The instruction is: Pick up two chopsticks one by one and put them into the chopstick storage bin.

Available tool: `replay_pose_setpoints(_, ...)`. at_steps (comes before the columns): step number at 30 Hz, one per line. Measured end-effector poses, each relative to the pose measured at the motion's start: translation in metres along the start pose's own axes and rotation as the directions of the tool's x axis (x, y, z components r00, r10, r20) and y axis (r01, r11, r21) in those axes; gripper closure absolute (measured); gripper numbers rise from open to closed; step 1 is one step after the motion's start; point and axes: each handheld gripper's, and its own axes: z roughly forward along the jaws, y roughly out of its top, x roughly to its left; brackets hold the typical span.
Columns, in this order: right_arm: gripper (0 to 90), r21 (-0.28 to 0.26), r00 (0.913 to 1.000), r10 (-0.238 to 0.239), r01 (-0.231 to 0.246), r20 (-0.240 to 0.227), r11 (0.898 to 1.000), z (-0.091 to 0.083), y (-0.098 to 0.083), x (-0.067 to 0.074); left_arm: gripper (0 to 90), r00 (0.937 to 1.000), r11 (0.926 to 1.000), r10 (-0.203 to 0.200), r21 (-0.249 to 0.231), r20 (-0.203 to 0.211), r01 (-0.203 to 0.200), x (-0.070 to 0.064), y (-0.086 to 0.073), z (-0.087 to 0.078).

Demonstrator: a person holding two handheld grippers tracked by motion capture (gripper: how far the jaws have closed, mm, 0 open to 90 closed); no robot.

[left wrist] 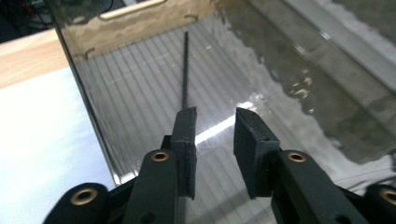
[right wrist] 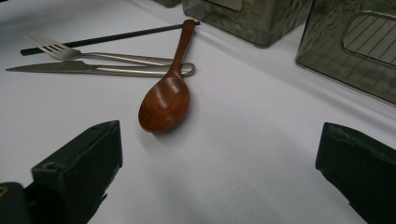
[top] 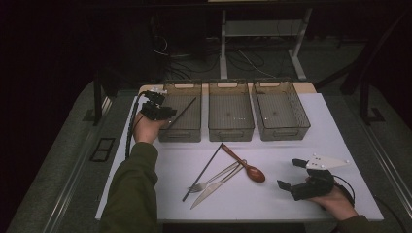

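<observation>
One thin black chopstick [left wrist: 186, 65] leans in the left clear bin [top: 180, 130]; released left tool [left wrist: 215, 122] could snag it on withdrawal.

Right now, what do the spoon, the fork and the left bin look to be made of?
Spoon: likely wood, reddish-brown with a smooth, glossy sheen.
Fork: metal, probably stainless steel; silvery and reflective.
Left bin: seemingly smoky, see-through plastic; a dark chopstick shows through its wall.

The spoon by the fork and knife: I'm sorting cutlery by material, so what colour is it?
Reddish-brown, like polished wood; the wooden spoon shows best in the right gripper view.
</observation>
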Motion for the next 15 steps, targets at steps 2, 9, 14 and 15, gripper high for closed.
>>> replay_pose_setpoints(2, 0.1, 0.001, 1.0, 0.001, -0.001, 0.0, 1.0, 0.0, 0.0, 0.0, 64.8, 0.9999, 0.9999, 0.004, -0.016, 0.01, -0.004, -0.001, 0.001, -0.005)
replay_pose_setpoints(9, 0.1, 0.001, 1.0, -0.001, 0.001, 0.002, 1.0, 0.0, 0.0, 0.0, 54.9, 0.998, 0.9975, 0.011, -0.07, 0.063, -0.007, -0.008, 0.001, -0.024)
replay_pose_setpoints(14, 0.1, 0.001, 1.0, -0.001, 0.001, 0.004, 1.0, 0.0, 0.0, 0.0, 48.7, 0.9946, 0.9957, 0.028, -0.091, 0.1, -0.019, -0.016, -0.005, -0.035)
replay_pose_setpoints(15, 0.1, 0.002, 1.0, -0.001, 0.001, 0.004, 1.0, 0.0, 0.0, 0.0, 48.1, 0.9939, 0.9952, 0.035, -0.095, 0.105, -0.025, -0.017, -0.007, -0.036)
